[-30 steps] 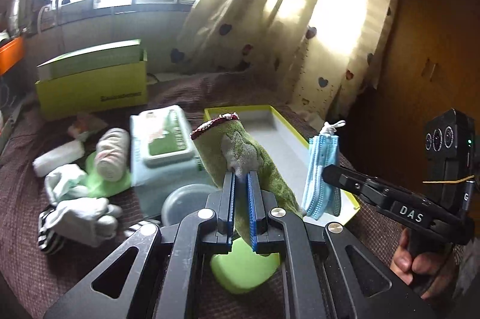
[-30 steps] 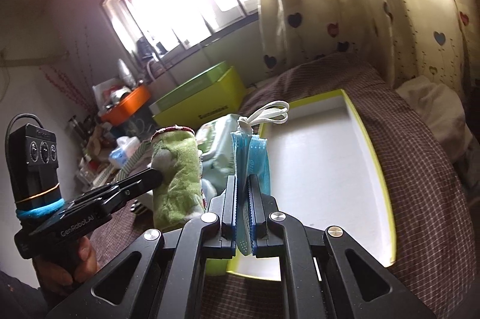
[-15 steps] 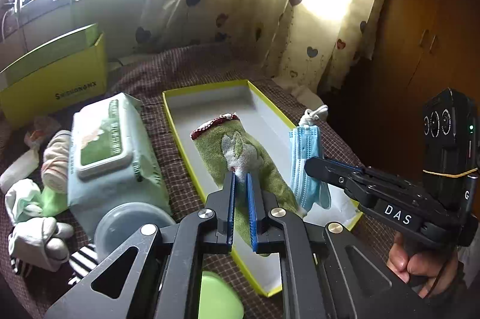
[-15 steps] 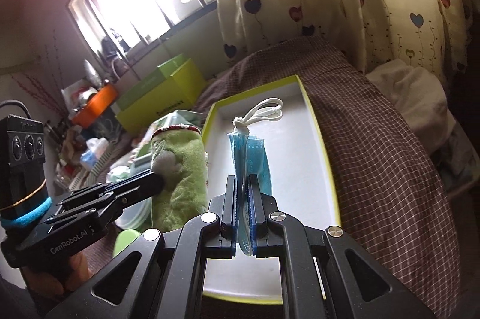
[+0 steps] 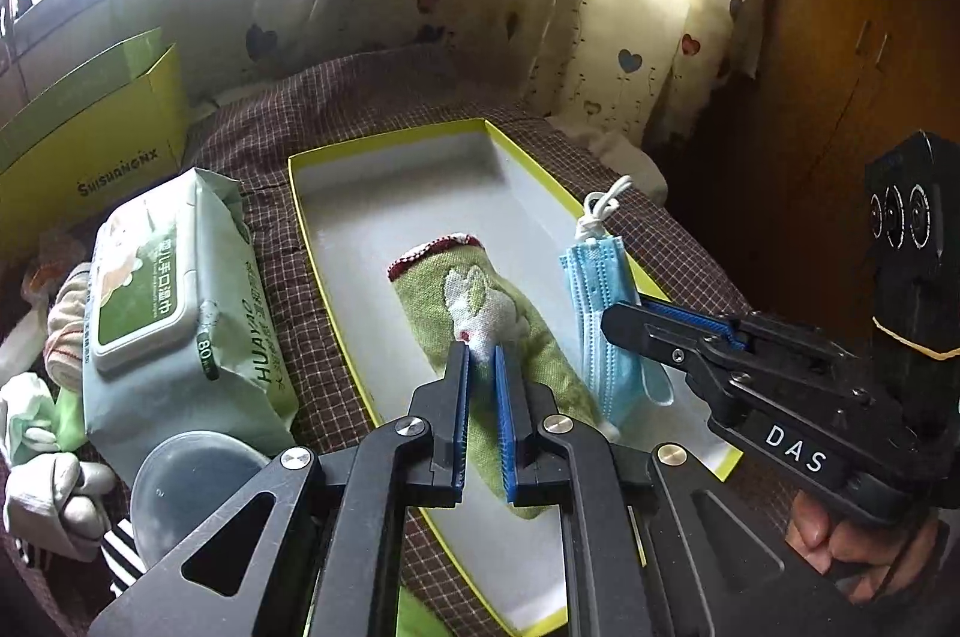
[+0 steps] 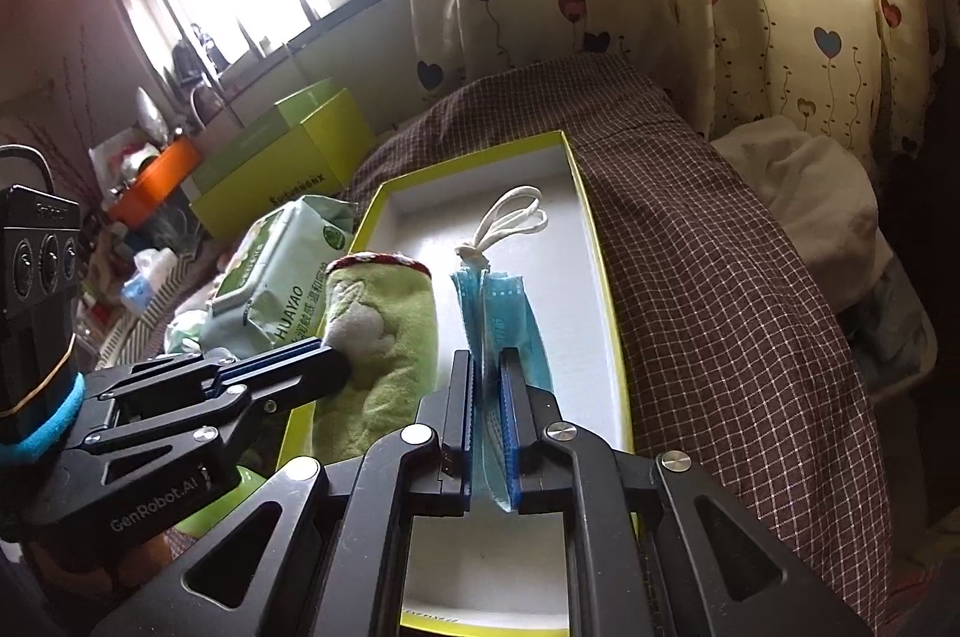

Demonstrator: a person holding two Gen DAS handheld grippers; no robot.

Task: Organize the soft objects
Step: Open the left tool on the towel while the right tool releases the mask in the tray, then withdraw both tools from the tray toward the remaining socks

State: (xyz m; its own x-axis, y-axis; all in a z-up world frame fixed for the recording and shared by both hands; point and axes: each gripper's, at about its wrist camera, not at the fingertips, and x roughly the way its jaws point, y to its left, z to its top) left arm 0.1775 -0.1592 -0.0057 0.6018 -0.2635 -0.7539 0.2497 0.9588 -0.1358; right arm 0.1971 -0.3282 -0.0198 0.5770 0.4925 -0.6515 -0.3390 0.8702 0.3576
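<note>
Nearest, our left gripper clamps the green sock; our right gripper clamps the blue face mask. Both hang over the white tray; beyond, heart-print curtain.

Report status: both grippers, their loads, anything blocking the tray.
Left gripper shut on green sock, right gripper shut on blue masks. Both over white tray. Tray floor bare; nothing blocking.

The far half of the white tray lay bare and open from above, while the wipes pack crowded just beside the tray's left rim.
</note>
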